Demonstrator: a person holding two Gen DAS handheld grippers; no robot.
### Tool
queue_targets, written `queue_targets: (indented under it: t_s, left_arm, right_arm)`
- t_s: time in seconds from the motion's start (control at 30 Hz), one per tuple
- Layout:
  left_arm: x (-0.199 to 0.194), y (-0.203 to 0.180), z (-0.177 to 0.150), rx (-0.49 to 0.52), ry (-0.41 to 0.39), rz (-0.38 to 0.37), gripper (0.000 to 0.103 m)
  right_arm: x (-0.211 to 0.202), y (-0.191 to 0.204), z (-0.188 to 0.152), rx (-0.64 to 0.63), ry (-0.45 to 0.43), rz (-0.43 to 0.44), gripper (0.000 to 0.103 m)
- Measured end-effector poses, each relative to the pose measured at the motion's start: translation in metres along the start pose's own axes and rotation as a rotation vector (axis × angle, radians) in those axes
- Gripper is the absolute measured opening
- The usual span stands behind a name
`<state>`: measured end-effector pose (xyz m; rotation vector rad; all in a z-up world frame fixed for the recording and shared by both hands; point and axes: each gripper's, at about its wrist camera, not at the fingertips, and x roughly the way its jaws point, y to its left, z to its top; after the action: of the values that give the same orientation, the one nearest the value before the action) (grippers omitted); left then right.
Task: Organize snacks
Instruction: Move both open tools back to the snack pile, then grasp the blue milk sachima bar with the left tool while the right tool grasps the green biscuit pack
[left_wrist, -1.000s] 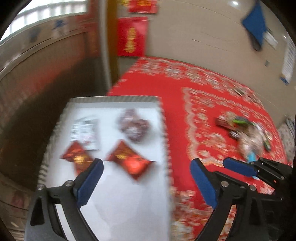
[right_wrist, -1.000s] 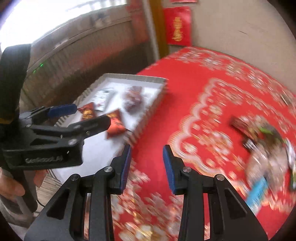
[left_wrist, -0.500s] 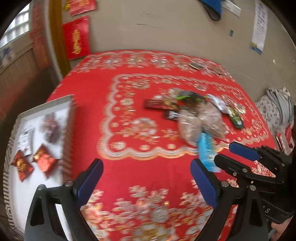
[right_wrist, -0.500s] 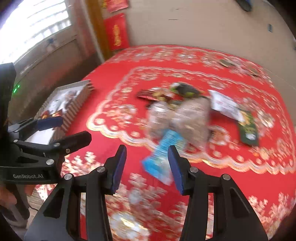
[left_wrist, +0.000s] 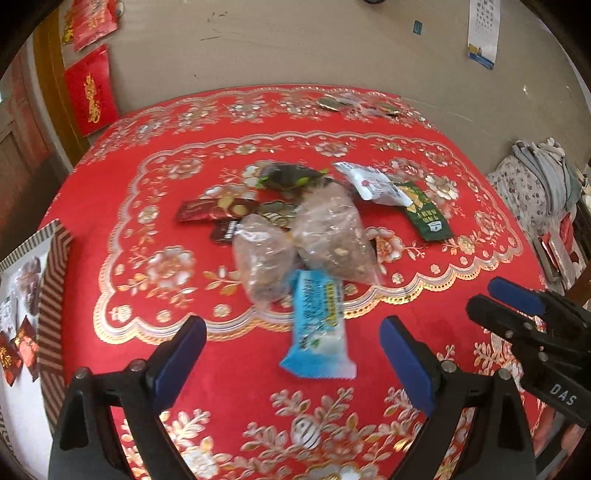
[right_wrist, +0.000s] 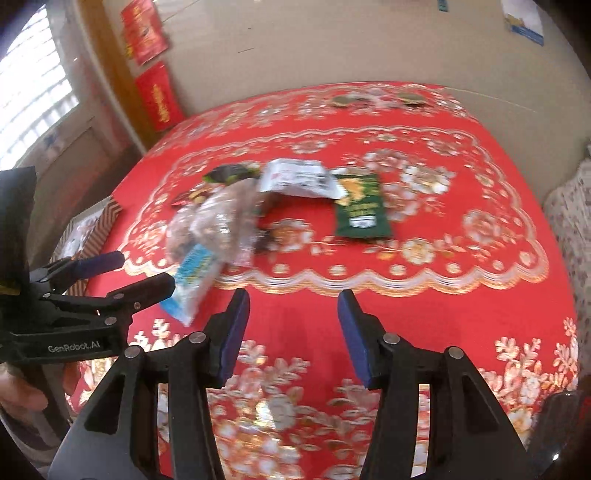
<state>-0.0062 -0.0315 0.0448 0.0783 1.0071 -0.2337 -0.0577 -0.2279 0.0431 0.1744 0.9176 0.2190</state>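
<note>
My left tongs (left_wrist: 291, 354) tilt down, spread wide over the blue snack packet (left_wrist: 318, 328); my right tongs (right_wrist: 293, 325) are opening, empty. Tray (left_wrist: 55, 295) at table's left edge holds red packets (left_wrist: 18, 349).

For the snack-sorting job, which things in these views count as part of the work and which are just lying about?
Part of the job:
- light blue snack wrapper
- two clear plastic bags of brown snacks
- dark green foil packet
- white printed sachet
- striped-rim white tray
- left gripper, right gripper, jaws opening, both empty

Lying about:
- red wall hanging
- heap of floral cloth
</note>
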Motion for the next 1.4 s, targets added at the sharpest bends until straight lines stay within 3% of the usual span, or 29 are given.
queue_targets:
  t_s: [0.43,0.9,1.13,1.4]
  left_arm:
    - [0.037,-0.021,0.005,0.026,0.068,0.033,0.096]
    - [0.057,-0.021,0.007,0.03,0.099,0.044,0.096]
    - [0.059,-0.022,0.009,0.04,0.098,0.045,0.096]
    - [0.059,-0.022,0.009,0.035,0.103,0.048,0.096]
  right_arm:
    - [0.003,-0.039,0.007,0.058,0.008,-0.017,0.05]
    - [0.065,-0.04,0.067,-0.039,0.098,-0.167,0.05]
    - [0.099,-0.041,0.089,-0.061,0.164,-0.179,0.05]
    - [0.111,-0.033,0.096,-0.096,0.204,-0.181,0.051]
